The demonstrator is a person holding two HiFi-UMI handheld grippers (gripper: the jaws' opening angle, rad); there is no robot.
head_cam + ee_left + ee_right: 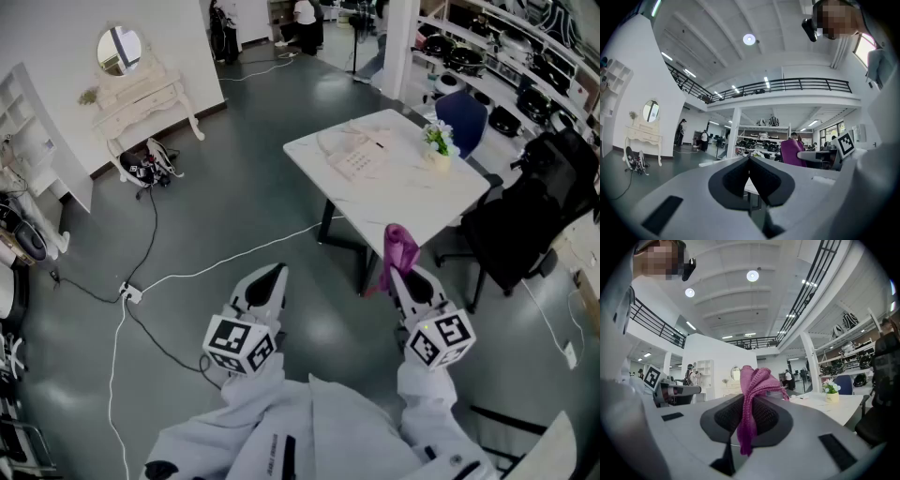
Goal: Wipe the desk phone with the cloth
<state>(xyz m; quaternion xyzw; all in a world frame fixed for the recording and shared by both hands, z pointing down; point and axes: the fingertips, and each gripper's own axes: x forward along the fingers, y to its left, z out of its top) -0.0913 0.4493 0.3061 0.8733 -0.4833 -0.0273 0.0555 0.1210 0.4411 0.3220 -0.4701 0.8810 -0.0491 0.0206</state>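
A cream desk phone [358, 156] lies on the white table [412, 197] ahead of me, its cord looping to the left. My right gripper [405, 277] is shut on a magenta knitted cloth [398, 251], which sticks up above the jaws and hangs below them [752, 399]. It is held short of the table's near edge. My left gripper [271, 278] is shut with nothing in it, held over the floor well left of the table; in its own view the jaws [750, 161] meet at the tip.
A small pot of flowers [438, 143] stands on the table right of the phone. A black office chair [525, 225] sits at the table's right side and a blue chair [461, 117] behind it. White cables [216, 267] run across the grey floor. A white dressing table [141, 98] stands far left.
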